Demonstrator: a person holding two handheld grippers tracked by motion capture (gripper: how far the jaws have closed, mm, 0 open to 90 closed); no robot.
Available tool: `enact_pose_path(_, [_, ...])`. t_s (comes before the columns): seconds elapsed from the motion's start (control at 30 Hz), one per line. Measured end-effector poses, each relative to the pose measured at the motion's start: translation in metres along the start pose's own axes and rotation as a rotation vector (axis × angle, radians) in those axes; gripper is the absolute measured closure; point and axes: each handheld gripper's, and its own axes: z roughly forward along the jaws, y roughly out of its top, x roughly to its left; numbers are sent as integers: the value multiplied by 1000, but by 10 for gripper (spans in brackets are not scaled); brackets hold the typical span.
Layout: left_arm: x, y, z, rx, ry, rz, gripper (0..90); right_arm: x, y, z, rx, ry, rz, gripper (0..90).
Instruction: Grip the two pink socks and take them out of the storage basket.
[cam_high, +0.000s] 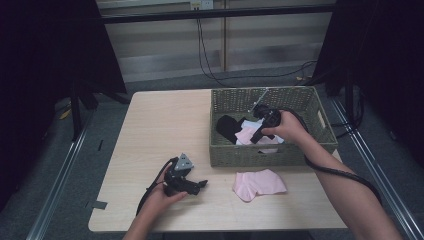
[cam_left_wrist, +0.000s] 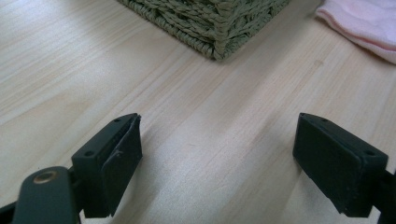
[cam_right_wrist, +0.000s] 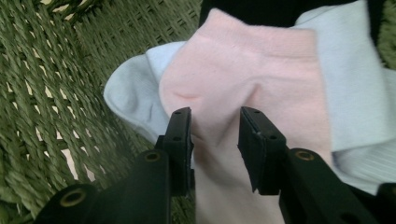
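A green woven basket (cam_high: 260, 156) stands on the right half of the table. It holds a pink sock (cam_right_wrist: 243, 65) lying over a light blue sock (cam_right_wrist: 130, 93), and a black sock (cam_high: 227, 126). My right gripper (cam_right_wrist: 215, 116) is down inside the basket (cam_right_wrist: 46, 93), its jaws drawn in on a puckered fold of the pink sock (cam_high: 246, 135). A second pink sock (cam_high: 259, 183) lies flat on the table in front of the basket. My left gripper (cam_high: 200, 185) rests low on the table left of that sock, open, with bare wood between its jaws (cam_left_wrist: 219, 135).
The basket's near corner (cam_left_wrist: 210, 23) and the edge of the loose pink sock (cam_left_wrist: 364, 18) lie ahead of the left gripper. Bare wooden table (cam_high: 165, 125) spreads to the left of the basket. Black curtains and stands flank the table.
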Motion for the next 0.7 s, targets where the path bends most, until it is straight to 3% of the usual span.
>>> enact_pose_path(0.1, [0, 0, 0, 0, 0, 0, 151, 1, 1, 3, 11, -8, -3, 658])
enact_pose_path(0.3, [0, 0, 0, 0, 1, 0, 151, 1, 3, 11, 49, 29, 20, 852])
enact_pose_path(0.4, [0, 0, 0, 0, 0, 0, 151, 0, 2, 10, 49, 39, 4, 867])
enact_pose_path(0.47, [0, 0, 0, -1, 0, -1, 151, 1, 2, 5, 40, 46, 23, 870])
enact_pose_path(0.7, [-1, 0, 1, -8, -3, -12, 151, 3, -2, -22, 16, 35, 12, 870])
